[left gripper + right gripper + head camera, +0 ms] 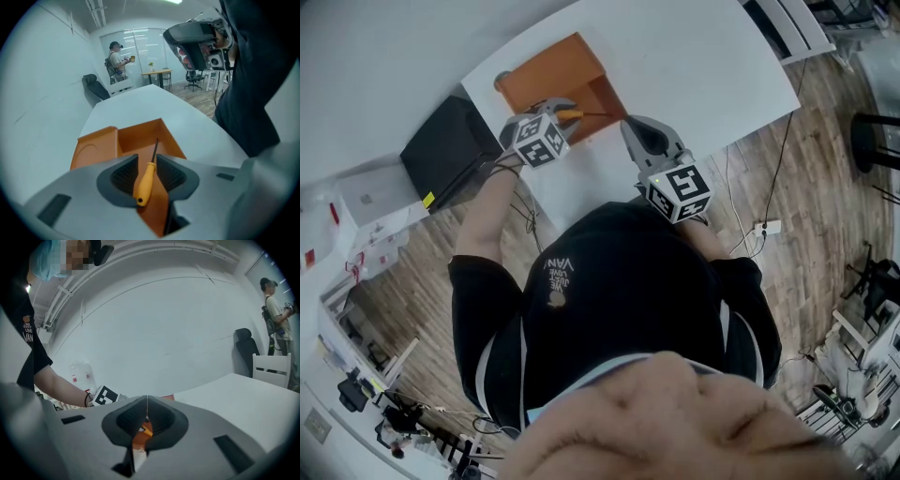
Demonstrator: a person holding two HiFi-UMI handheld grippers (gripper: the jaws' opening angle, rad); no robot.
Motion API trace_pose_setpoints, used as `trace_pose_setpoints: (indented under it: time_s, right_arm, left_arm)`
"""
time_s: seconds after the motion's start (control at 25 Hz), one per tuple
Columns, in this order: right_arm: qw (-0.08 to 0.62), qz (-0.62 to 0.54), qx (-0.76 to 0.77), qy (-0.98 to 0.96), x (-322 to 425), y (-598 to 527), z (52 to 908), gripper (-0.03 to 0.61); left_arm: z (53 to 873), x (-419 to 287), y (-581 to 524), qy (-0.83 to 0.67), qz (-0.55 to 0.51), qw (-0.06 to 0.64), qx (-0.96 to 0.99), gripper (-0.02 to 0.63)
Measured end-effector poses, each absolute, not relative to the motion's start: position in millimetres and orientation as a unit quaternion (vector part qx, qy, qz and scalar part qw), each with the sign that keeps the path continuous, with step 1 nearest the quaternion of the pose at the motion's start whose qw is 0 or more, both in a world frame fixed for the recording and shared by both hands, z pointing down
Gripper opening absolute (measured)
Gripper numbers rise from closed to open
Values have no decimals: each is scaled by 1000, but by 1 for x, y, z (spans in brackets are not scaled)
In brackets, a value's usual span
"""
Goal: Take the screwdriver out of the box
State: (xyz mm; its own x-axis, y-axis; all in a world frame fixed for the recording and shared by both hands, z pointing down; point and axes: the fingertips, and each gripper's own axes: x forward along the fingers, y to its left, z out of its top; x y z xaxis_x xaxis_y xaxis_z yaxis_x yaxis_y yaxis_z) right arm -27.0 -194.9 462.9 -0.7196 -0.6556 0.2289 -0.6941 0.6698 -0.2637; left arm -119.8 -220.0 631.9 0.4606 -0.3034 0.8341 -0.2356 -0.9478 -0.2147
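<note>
An orange box [553, 75] stands on the white table [703, 56]. The screwdriver [574, 116], with a yellow-orange handle and a thin dark shaft, lies between the jaws of my left gripper [565, 111] at the box's near wall. In the left gripper view the jaws stand apart around the handle [145, 183], a small gap shows beside it, and the shaft points into the box [140, 138]. My left gripper [147, 157] is open. My right gripper [630, 124] hovers by the box's right corner, its tips [147, 404] together with nothing held.
A black case [450, 150] sits off the table's left edge. A power strip [766, 227] lies on the wooden floor to the right. Far back are a person [117, 58], a black chair [96, 86] and a white chair [274, 369].
</note>
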Motion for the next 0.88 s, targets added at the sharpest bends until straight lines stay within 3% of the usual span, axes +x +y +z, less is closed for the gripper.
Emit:
trace_pose_setpoints:
  time_s: [0.4, 0.88]
  right_arm:
    - [55, 171, 371, -911, -23, -196, 463, 12]
    - [55, 174, 374, -909, -20, -197, 465, 12]
  left_arm:
    - [650, -116, -215, 113, -546, 39, -829, 134]
    - [684, -126, -213, 72, -635, 58, -767, 138]
